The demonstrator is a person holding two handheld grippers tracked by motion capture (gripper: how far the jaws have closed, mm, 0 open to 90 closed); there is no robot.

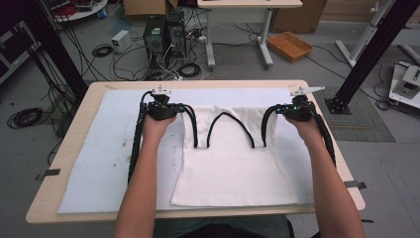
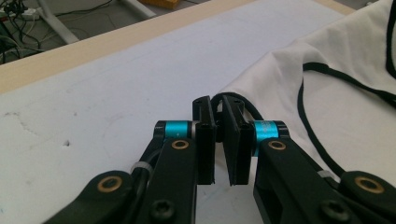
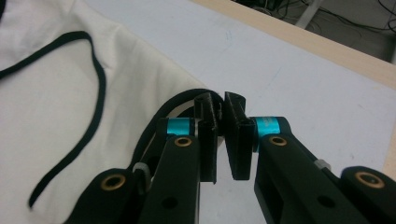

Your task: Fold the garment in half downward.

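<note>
A white tank top (image 1: 233,163) with black trim lies flat on a pale mat (image 1: 114,148), hem towards the person. My left gripper (image 1: 163,105) is at the garment's left shoulder. In the left gripper view its jaws (image 2: 218,109) are shut on the black-edged shoulder strap (image 2: 233,99), with the white cloth (image 2: 345,116) spreading off to the right. My right gripper (image 1: 295,106) is at the right shoulder. In the right gripper view it (image 3: 222,109) is shut on the other strap (image 3: 187,95), whose trim loops out left of the jaws.
The mat covers most of a wooden table (image 1: 59,163); its far edge (image 2: 93,44) runs just beyond the grippers. Past the table, the floor holds a computer tower (image 1: 156,37), tangled cables and an orange tray (image 1: 289,45). A black frame post (image 1: 371,49) stands at the right.
</note>
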